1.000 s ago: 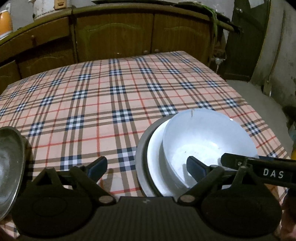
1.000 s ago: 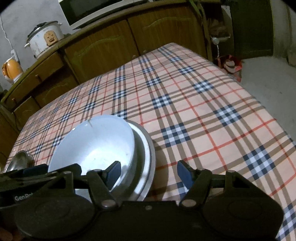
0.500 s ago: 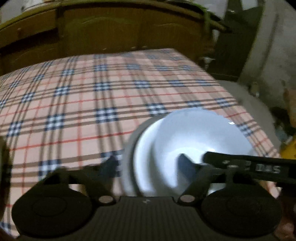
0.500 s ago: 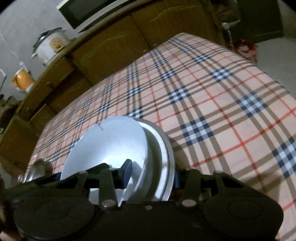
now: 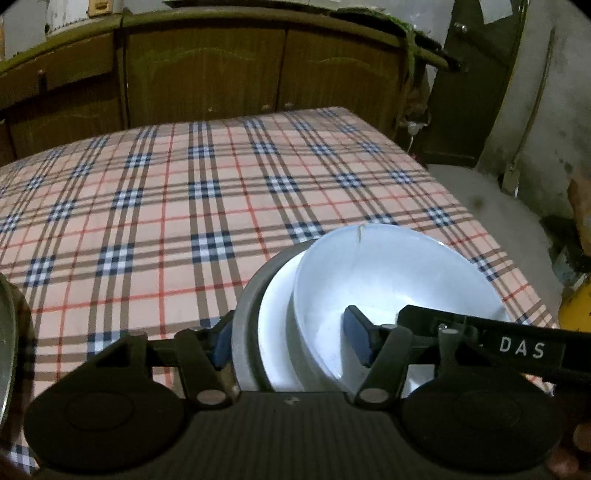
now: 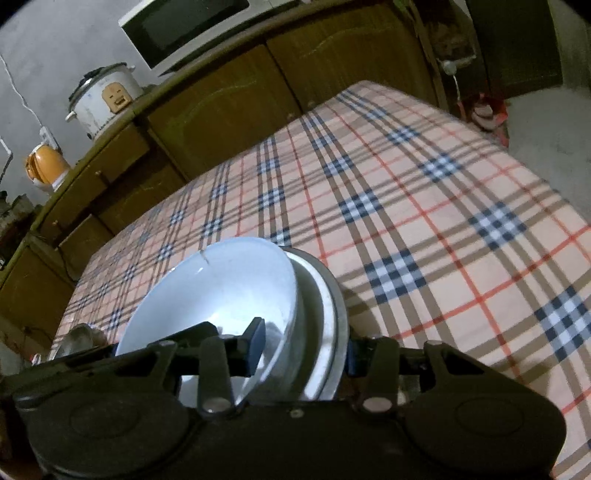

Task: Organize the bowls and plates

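A white bowl [image 5: 388, 273] sits in a white plate [image 5: 277, 302] on a metal plate [image 5: 245, 306], one stack at the near right of the plaid table. My left gripper [image 5: 288, 338] is shut on the stack's left side, one finger outside the metal rim and the other inside the bowl. In the right wrist view the same bowl [image 6: 214, 288] and metal plate [image 6: 338, 306] are clamped by my right gripper [image 6: 303, 347], left finger in the bowl, right finger outside the rim. I cannot tell whether the stack rests on the cloth.
Another metal dish [image 5: 7, 350] lies at the table's near left. Wooden cabinets [image 5: 203, 74] line the far side, with a rice cooker [image 6: 103, 96], a microwave [image 6: 184, 26] and an orange kettle [image 6: 46, 166] on top. The table's edge drops to the floor [image 6: 546, 122] on the right.
Both grippers stood wide open around the stack a second ago. Their jaws have closed onto it, and the stack now sits closer and larger in both views.
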Available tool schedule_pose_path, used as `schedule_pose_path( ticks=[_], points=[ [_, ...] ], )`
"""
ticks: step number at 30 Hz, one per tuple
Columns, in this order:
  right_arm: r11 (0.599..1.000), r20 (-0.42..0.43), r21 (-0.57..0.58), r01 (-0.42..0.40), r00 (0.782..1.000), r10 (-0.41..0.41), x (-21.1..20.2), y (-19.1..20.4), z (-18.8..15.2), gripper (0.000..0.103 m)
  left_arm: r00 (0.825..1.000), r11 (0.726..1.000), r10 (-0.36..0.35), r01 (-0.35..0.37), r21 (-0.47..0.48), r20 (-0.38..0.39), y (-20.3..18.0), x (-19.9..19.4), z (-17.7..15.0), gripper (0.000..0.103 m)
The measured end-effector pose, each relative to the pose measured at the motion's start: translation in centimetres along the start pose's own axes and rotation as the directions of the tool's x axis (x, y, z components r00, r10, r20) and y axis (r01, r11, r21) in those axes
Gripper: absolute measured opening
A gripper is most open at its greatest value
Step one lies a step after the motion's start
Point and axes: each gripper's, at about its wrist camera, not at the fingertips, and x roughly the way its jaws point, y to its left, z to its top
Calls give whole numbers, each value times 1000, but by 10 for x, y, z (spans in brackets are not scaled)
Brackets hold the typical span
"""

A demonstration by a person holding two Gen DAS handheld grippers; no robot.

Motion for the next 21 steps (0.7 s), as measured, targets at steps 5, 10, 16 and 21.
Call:
schedule_pose_path(
  ticks=[5,10,16,21],
  points=[
    [1000,36,-6,-19,999,19,-16,7,7,51,999,1000,11,-11,14,36,-5,-17,8,61],
    [999,74,-18,-38,996,39,-35,16,15,51,997,999,23,-25,27,78,-12,-38,17,62],
    [998,111,-45,-54,992,58,-59,30,22,51,992,999,34,-38,29,124,-16,-63,23,62],
    [995,133,-68,-70,988,79,-76,43,24,51,987,998,46,-51,26,157,-15,-83,25,62]
  ],
)
